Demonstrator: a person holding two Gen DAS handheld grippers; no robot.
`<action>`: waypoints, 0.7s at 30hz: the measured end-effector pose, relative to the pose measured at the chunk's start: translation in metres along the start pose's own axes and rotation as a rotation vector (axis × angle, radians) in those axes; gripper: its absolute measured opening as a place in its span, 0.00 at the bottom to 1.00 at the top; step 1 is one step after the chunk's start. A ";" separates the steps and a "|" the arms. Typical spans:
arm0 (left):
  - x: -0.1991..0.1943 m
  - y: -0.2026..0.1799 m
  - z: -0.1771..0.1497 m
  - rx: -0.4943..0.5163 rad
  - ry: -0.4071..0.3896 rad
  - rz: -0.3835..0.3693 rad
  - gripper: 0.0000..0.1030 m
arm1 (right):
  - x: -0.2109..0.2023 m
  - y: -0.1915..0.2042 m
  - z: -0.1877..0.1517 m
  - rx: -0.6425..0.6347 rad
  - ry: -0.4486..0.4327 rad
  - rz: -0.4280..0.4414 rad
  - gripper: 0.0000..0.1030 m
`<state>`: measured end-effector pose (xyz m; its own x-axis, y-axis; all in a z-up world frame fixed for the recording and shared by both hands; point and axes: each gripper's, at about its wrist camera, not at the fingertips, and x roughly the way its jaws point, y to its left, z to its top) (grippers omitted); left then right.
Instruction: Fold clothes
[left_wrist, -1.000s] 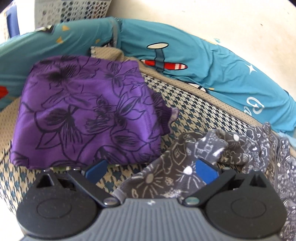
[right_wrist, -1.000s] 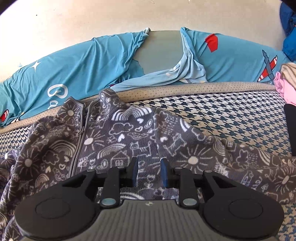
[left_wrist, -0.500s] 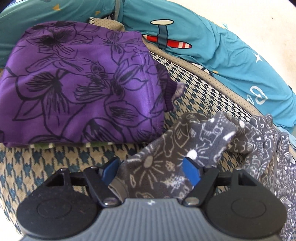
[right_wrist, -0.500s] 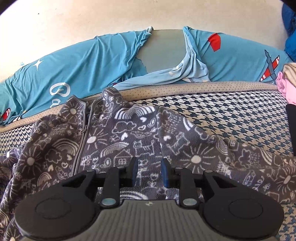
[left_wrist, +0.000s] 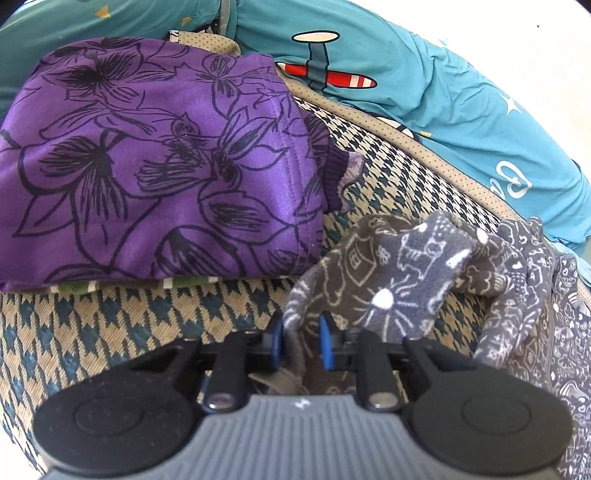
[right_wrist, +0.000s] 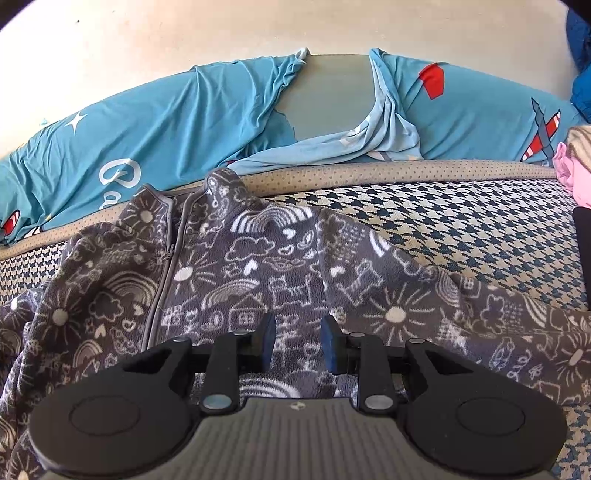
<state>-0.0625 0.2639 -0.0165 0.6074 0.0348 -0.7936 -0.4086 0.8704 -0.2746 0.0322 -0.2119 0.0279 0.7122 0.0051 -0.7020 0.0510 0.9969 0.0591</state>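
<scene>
Left wrist view: one folded purple garment (left_wrist: 159, 162) on the checked couch (left_wrist: 92, 317); the left gripper (left_wrist: 301, 341), nearly closed, pinches one grey fleece's sleeve (left_wrist: 391, 280). Right wrist view: the fleece (right_wrist: 258, 273) lies spread on the couch; the right gripper (right_wrist: 297, 341) rests narrowly parted over it, gripping nothing.

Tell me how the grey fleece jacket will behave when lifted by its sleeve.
Probably floppy: the jacket lies in soft wrinkles, and its sleeve is bunched. Likely light, so one pinch may hold. The rest will probably trail over the sofa.

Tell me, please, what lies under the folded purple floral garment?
Under the purple floral garment a green-and-white striped fabric peeks out at its near edge, resting on the houndstooth cover. How far the striped piece extends is hidden.
</scene>
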 end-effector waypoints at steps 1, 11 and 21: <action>0.000 -0.001 -0.001 0.009 -0.004 0.012 0.12 | 0.000 0.000 0.000 -0.002 0.000 0.000 0.25; -0.027 -0.039 -0.007 0.195 -0.196 0.141 0.04 | 0.002 0.001 0.000 -0.004 0.001 -0.003 0.25; -0.074 -0.086 0.028 0.364 -0.522 0.296 0.04 | 0.003 0.002 -0.001 -0.010 0.004 -0.004 0.25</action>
<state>-0.0529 0.2002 0.0810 0.7906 0.4480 -0.4174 -0.4087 0.8937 0.1850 0.0342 -0.2101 0.0252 0.7092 0.0011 -0.7050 0.0474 0.9977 0.0492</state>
